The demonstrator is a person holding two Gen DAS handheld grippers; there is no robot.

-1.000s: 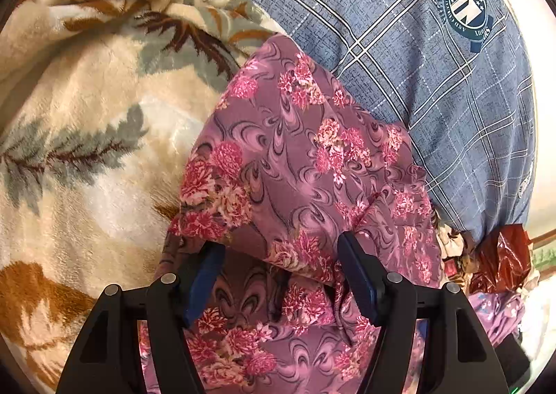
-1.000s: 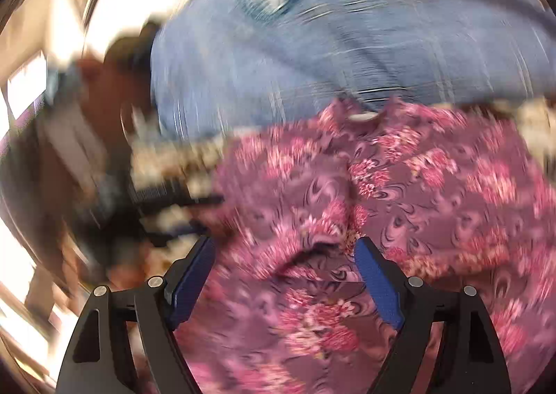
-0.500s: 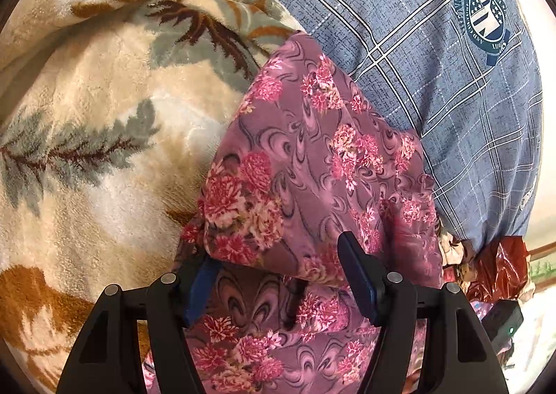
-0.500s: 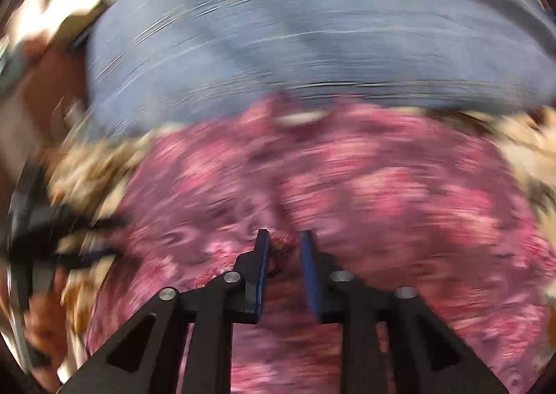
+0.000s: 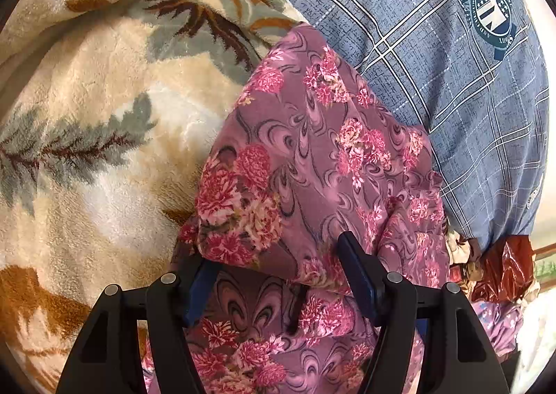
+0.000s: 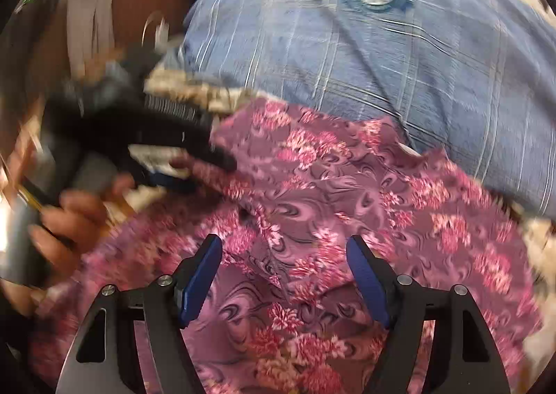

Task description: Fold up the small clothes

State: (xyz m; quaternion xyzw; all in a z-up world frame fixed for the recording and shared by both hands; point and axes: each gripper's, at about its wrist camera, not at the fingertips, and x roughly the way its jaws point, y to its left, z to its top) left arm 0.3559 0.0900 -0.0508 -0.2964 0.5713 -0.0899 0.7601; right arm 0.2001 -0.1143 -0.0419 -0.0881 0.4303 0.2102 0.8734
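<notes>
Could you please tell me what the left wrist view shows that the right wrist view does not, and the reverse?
Only the left wrist view shows the plush leaf-patterned blanket and the left gripper up close, open, with floral cloth bunched between its fingers. Only the right wrist view shows the open right gripper and, blurred, the person's hand holding the other gripper. Both show the pink floral garment and the blue checked pillow.

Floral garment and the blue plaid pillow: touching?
Touching. In the left wrist view the floral garment lies against the blue plaid pillow, its upper edge overlapping the pillow with no gap showing between them.
</notes>
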